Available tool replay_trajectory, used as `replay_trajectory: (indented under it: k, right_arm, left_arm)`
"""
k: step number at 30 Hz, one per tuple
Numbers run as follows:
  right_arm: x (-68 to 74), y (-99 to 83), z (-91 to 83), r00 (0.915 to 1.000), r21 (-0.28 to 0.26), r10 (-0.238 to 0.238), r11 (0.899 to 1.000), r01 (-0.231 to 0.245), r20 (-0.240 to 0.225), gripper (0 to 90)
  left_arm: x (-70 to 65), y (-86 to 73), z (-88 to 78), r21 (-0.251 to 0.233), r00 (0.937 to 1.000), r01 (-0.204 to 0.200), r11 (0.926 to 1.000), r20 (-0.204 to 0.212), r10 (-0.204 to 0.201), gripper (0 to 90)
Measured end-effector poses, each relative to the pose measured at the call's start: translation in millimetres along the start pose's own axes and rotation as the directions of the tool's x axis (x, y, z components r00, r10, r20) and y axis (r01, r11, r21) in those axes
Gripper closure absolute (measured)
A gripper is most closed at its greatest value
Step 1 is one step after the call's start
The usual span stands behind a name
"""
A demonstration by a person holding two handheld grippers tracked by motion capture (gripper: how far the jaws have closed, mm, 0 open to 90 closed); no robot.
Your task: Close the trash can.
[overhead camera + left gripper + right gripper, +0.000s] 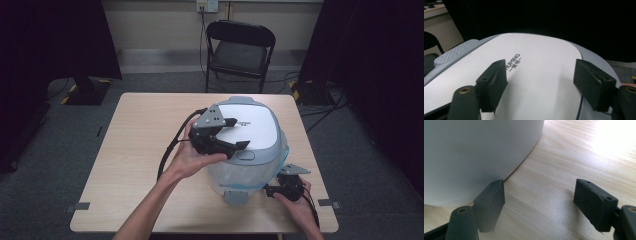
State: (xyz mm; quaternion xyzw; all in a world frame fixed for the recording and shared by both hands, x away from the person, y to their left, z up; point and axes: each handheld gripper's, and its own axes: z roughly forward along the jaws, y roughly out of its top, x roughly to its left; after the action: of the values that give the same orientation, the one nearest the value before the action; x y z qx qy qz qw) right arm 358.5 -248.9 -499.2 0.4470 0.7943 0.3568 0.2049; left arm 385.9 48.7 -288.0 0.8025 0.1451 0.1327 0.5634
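Note:
A white rice cooker point(255, 125) with a grey-rimmed lid stands on the right half of the wooden table point(135, 150). My left gripper point(241, 133) hovers over the lid's near left part, open, with nothing between its jaws. In the left gripper view the gripper point(541, 82) looks across the white lid point(536, 57) with its printed lettering. My right gripper point(270, 191) lies low by the cooker's near right base, open. In the right gripper view that gripper point(539, 200) has one jaw close against the cooker's white wall point(474, 152), with bare table point(574, 150) between the pads.
A grey latch button point(245, 155) sits at the lid's near edge, and a ribbed grey hinge part point(454, 52) at its far side. A black folding chair point(239, 47) stands beyond the table. Dark curtains hang at both sides.

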Motion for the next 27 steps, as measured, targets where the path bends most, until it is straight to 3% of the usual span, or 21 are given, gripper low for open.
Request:
replay_trajectory:
  k: [8, 15, 18, 27]
  right_arm:
    - [0.0, 0.0, 0.0, 1.0000, 0.000, 0.000, 1.000, 0.000, 0.000, 23.9]
    - [-0.1, 0.0, 0.0, 1.0000, 0.000, -0.001, 1.000, 0.001, 0.000, 23.9]
    - [-0.1, 0.0, 0.0, 1.0000, 0.000, -0.001, 1.000, 0.001, 0.000, 23.9]
    - [0.0, 0.0, 0.0, 1.0000, 0.000, 0.000, 1.000, 0.000, 0.000, 23.9]
  left_arm:
    - [6.3, -1.1, -1.1, -0.006, 0.9995, 0.026, 0.9996, -0.020, -0.026, 18.7]
    - [9.8, -0.6, -2.3, -0.008, 0.9989, 0.046, 0.9989, -0.006, -0.046, 17.2]
    - [8.7, 0.0, -4.8, -0.006, 0.9991, 0.028, 0.9996, -0.031, -0.028, 18.7]
    - [20.4, 0.3, -22.6, -0.034, 0.9943, 0.065, 0.9973, -0.083, -0.068, 18.0]
